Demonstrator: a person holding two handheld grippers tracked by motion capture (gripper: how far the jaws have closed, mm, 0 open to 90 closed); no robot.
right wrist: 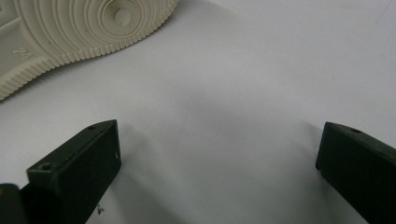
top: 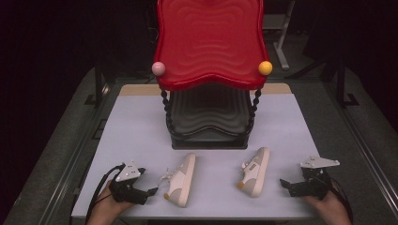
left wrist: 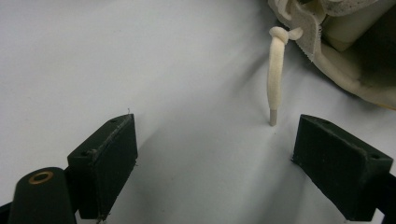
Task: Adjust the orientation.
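White sneakers lie on their sides on the pale table (top: pixel 141 122) in the high view: the left shoe (top: pixel 181 180) just beside the left gripper (top: pixel 151 191), the right shoe (top: pixel 255 171) near the right gripper (top: pixel 283 183) but apart from it. Both tools rest low at the near edge, released and grasping nothing. Behind the shoes stands a two-tier shoe rack (top: pixel 210 42), its red top shelf tipped toward the camera with a pink ball (top: pixel 158 68) and a yellow ball (top: pixel 265 68) at the corners, and a dark lower shelf (top: pixel 210 115) under it.

From the left gripper view, the jaws stand wide over bare tabletop, with a cream lace (left wrist: pixel 275 77) dangling between them and the shoe's open collar (left wrist: pixel 355 51) at the upper right. A grab from here would likely close on the lace alone, and the shoe would swing or slip free when lifted.

From the right gripper view, the jaws are also spread and empty, and the ribbed sole (right wrist: pixel 79 32) faces the camera at the upper left. Pinching across that broad, flat sole could let the shoe twist out.

The tabletop is smooth, matt and light grey-lilac, with a tan strip at the far edge. Around it the room is dark, with grey flooring and metal stand legs faintly visible.
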